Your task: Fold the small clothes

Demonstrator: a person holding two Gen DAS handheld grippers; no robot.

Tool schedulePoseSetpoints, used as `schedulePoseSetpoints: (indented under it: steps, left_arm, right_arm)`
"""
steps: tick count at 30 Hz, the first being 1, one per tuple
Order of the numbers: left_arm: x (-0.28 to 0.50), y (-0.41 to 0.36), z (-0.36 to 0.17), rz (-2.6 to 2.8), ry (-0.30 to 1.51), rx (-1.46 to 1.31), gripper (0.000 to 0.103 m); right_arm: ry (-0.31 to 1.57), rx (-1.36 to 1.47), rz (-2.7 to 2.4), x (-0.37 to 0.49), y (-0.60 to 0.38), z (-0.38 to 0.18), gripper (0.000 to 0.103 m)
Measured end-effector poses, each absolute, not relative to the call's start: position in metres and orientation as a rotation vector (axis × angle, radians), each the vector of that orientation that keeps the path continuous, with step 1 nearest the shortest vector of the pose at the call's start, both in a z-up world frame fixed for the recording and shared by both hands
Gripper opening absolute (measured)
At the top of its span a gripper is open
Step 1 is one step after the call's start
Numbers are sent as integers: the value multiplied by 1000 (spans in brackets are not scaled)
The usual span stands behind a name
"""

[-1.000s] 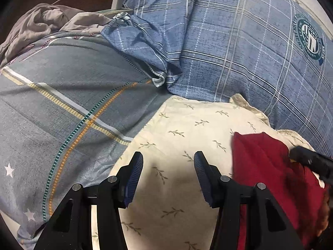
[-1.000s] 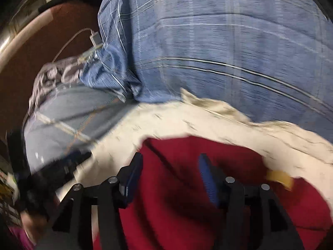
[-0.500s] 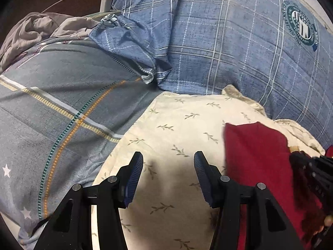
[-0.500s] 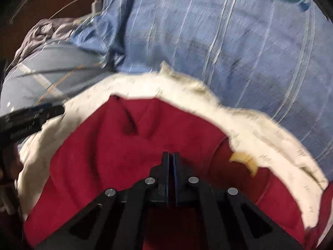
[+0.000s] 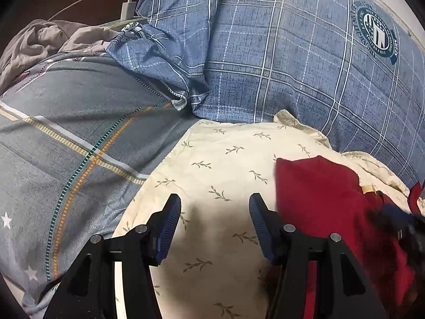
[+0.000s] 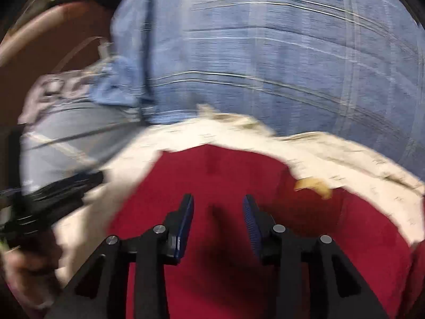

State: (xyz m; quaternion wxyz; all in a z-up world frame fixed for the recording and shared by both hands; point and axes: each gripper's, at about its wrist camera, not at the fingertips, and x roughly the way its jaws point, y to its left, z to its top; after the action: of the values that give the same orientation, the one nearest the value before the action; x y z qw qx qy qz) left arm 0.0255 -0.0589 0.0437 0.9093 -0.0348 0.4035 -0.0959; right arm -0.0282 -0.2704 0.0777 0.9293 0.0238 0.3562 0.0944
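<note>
A small red garment (image 5: 326,202) lies on a cream leaf-print cloth (image 5: 225,159) spread over the bed. My left gripper (image 5: 215,207) hovers open above the bare cream cloth, just left of the red garment's edge, holding nothing. In the blurred right wrist view the right gripper (image 6: 217,207) stands over the red garment (image 6: 220,170), its jaws opening, and I see no cloth pinched between them. A tan label (image 6: 313,184) shows at the garment's right. The right gripper (image 5: 395,220) appears as a dark blur at the right edge of the left wrist view; the left gripper (image 6: 53,194) sits at the left of the right wrist view.
A blue plaid pillow (image 5: 292,53) with a round crest lies behind the cloth. A grey striped duvet (image 5: 66,138) covers the left. A crumpled beige garment (image 5: 39,42) and a white charger with its cable (image 5: 127,8) lie at the far left.
The right gripper was parted, shut over the red garment half a second ago, and now its jaws are parted again. The red garment lies spread flatter. The left gripper hardly moved.
</note>
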Motion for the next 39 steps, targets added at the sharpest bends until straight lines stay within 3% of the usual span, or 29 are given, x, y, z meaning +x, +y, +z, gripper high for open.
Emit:
schedulePoseSetpoints:
  steps: [5, 8, 12, 22, 28, 30, 32, 39]
  left_arm:
    - [17, -67, 47, -272, 810, -74, 53]
    - [10, -71, 50, -356, 802, -84, 58]
    - [-1, -83, 49, -435, 788, -44, 60]
    - [-6, -111, 31, -432, 834, 71, 60]
    - [-3, -120, 24, -412, 843, 100, 60]
    - [-3, -121, 24, -412, 841, 100, 60]
    - [-5, -119, 25, -412, 838, 96, 60]
    - [-13, -116, 30, -424, 820, 99, 60]
  right_arm:
    - [853, 20, 188, -25, -248, 31, 38]
    - [824, 71, 171, -38, -255, 33, 39]
    - [763, 141, 110, -59, -287, 51, 53]
    - [814, 258, -293, -83, -421, 38, 52]
    - [824, 235, -310, -84, -423, 25, 53]
    - [836, 221, -304, -82, -420, 24, 57]
    - [837, 235, -266, -82, -420, 21, 71]
    - [840, 217, -235, -76, -405, 17, 95]
